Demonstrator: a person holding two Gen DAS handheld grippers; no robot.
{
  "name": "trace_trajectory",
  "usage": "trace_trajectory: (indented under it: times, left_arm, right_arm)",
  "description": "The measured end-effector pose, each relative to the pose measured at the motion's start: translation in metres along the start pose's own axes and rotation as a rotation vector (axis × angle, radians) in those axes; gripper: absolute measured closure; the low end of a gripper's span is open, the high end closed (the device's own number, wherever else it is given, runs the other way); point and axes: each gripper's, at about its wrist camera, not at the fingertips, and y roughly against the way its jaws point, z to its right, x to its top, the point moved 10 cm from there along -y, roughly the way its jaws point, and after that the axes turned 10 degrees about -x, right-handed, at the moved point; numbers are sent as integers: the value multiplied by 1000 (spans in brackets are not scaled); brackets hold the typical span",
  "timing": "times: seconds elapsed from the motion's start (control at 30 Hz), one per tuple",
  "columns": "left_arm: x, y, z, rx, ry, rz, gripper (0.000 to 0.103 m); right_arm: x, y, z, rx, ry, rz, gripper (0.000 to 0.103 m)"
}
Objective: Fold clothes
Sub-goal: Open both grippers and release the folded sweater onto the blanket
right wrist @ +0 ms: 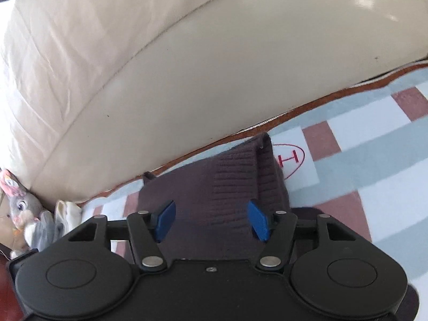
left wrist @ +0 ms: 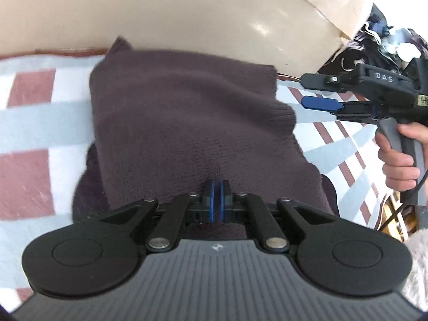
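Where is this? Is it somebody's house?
Probably a home, likely a living room. A cream leather sofa stands behind a checked blanket, a dark knitted garment lies on the blanket for folding, and a stuffed bunny toy sits beside the sofa.

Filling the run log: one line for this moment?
left gripper: shut | right gripper: open | dark brown knitted garment: on checked blanket

Surface: checked blanket (left wrist: pixel 40 117) (right wrist: pixel 374 155) in pale blue, white and dusty red, with a brown border, spread against a cream leather sofa back (left wrist: pixel 187 13) (right wrist: pixel 214 67).
On it: a folded dark purple-brown knitted garment (left wrist: pixel 187 112) (right wrist: pixel 227 192), lying flat.
Marking: a red embroidered oval logo (right wrist: pixel 293 157), partly covered by the garment's edge.
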Motion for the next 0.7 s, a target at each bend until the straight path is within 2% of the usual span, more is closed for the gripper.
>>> trace_trajectory:
  times: [0.13,0.17,0.2,0.23,0.27,0.37,0.43,0.5,0.53,0.57,0.6,0.63,0.7]
  left_arm:
    - [-5,-6,2,-17,-30,8,101]
    - [-4,-6,0,-25,-15,10,101]
    - [-3,-6,-3,-33,-1,12,101]
    - [-2,-6,-5,-40,13,13,100]
    - [-2,-5,-5,-49,23,16,100]
    - [-1,-5,-5,-60,8,31,100]
    - [0,-6,-5,-53,-21,35,97]
    - [-2,-9,-5,-37,-31,35,97]
    - [-3,-10,-5,-30,-35,35,97]
    - [-4,-9,-5,-32,-38,34,97]
    - [-4,-8,-5,-33,-40,34,97]
    - [-5,-7,-5,-35,-42,33,97]
    - [-5,-7,-7,-46,-21,39,97]
  right_arm:
    - [-2,-49,4,-114,40,-54,38]
    - [2,-56,1,-116,41,-29,44]
    - [10,-59,-5,-104,63,27,53]
    - [18,-61,-10,-94,90,85,92]
    - [27,-59,-14,-97,129,145,98]
    - [52,-53,-8,-177,147,267,98]
    - [57,-57,2,-215,158,278,98]
    - [50,-69,16,-252,155,214,95]
    - [49,-72,23,-265,130,192,77]
    - [47,-73,29,-272,96,168,53]
    - [45,-69,34,-260,30,142,43]
    - [43,-65,39,-248,-36,115,38]
    - [40,-57,48,-224,-167,62,38]
